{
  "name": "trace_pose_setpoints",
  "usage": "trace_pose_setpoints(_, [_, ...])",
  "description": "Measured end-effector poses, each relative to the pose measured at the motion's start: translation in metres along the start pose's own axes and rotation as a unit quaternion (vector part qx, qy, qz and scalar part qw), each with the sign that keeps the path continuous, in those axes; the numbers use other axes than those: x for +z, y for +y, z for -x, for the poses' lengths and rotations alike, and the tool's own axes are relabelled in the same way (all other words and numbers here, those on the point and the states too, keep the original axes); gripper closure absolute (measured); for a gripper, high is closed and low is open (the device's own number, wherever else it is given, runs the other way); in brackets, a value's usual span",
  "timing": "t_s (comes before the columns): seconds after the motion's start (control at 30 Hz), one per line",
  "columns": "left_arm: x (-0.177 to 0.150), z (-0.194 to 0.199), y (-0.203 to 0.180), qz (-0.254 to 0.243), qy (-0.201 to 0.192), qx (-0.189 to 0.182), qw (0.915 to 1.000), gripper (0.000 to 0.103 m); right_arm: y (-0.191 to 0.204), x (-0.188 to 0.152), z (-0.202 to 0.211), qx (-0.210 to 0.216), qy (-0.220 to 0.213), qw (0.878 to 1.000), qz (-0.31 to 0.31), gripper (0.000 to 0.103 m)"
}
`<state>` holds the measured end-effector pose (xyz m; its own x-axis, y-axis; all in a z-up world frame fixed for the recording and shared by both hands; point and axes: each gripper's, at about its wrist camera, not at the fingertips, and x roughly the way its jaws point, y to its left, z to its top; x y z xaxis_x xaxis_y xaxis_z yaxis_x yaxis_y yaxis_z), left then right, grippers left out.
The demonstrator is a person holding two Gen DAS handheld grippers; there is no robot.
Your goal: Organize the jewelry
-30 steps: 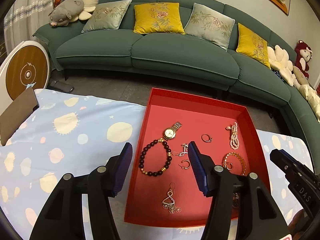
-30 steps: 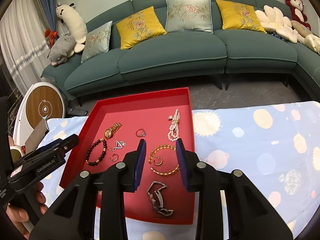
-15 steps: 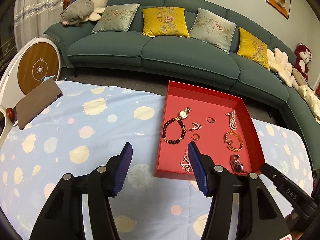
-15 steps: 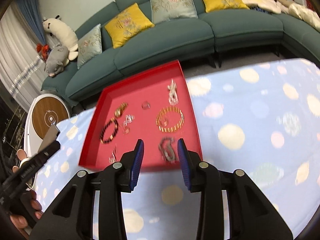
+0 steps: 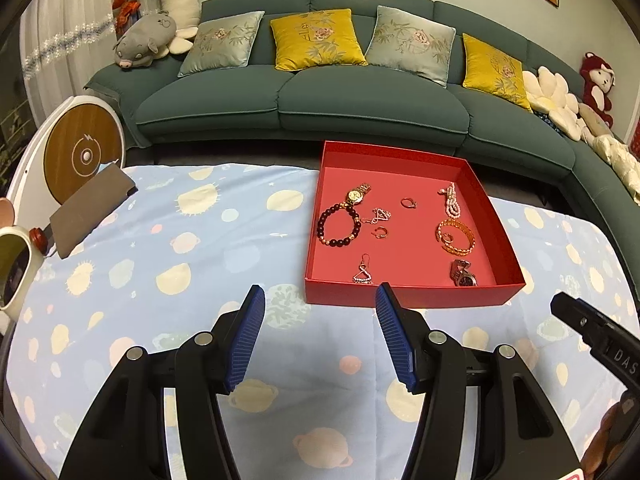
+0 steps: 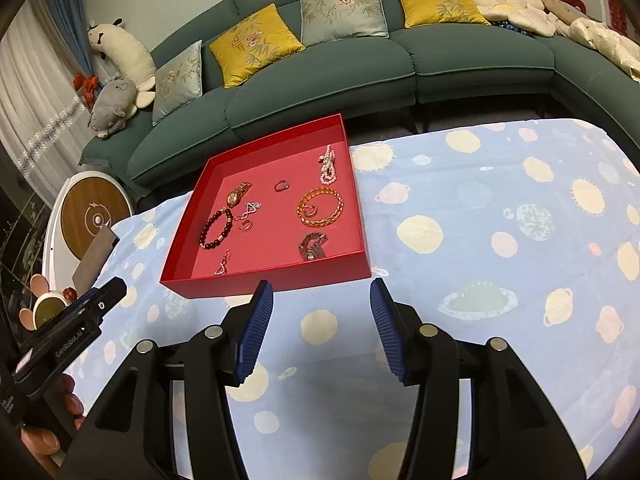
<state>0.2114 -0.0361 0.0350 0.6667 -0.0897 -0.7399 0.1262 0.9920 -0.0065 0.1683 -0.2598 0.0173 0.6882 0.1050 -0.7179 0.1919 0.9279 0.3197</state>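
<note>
A red tray (image 5: pixel 412 296) (image 6: pixel 272 280) sits on the blue patterned tablecloth. It holds several pieces: a gold watch (image 5: pixel 357 193), a dark bead bracelet (image 5: pixel 337 225) (image 6: pixel 216 229), a ring (image 5: pixel 408 202), a pearl strand (image 5: pixel 451 205) (image 6: pixel 328 165), a gold chain bracelet (image 5: pixel 456 234) (image 6: pixel 320 207), a dark watch (image 5: pixel 463 274) (image 6: pixel 313 246) and earrings (image 5: pixel 363 274). My left gripper (image 5: pixel 320 338) is open and empty, in front of the tray. My right gripper (image 6: pixel 322 332) is open and empty, in front of the tray's near right corner.
A green sofa (image 5: pixel 360 100) with cushions stands behind the table. A brown pouch (image 5: pixel 90 210) and a white mirror (image 5: pixel 14 264) lie at the table's left edge. A round white device (image 5: pixel 80 152) stands on the left. The right gripper's body (image 5: pixel 600 344) shows at the left view's right edge.
Both grippers have pulled back from over the tray toward the table's near side. The right jaws have opened wider. The jewelry has not moved.
</note>
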Motion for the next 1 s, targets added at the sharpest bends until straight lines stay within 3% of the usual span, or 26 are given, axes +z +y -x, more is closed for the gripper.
trace_pose_setpoints(0.1, [0.000,0.007,0.000,-0.022,0.000,0.011,0.9997,0.047,0.005,0.000,0.005,-0.002,-0.003,1.000,0.010,0.041])
trace_pose_setpoints(0.2, [0.003,0.013,0.002,-0.033,-0.010,0.021,0.9992,0.038,0.011,0.001,0.010,-0.020,-0.015,0.999,0.031,0.030])
trace_pose_setpoints(0.4, [0.005,0.000,-0.007,-0.045,-0.032,0.016,0.9983,0.034,0.015,0.007,0.003,-0.038,-0.043,0.997,0.052,0.022])
trace_pose_setpoints(0.53, [0.002,-0.021,-0.007,-0.027,-0.036,0.004,0.9990,0.034,0.017,0.012,-0.021,-0.052,-0.033,0.997,0.051,0.022])
trace_pose_setpoints(0.7, [0.006,-0.047,-0.013,-0.022,-0.013,-0.002,0.9997,0.034,0.021,0.011,-0.039,-0.084,-0.030,0.994,0.065,0.022])
trace_pose_setpoints(1.0, [0.003,-0.046,-0.012,-0.018,-0.013,-0.003,0.9998,0.033,0.027,0.001,-0.044,-0.089,-0.023,0.993,0.070,0.022])
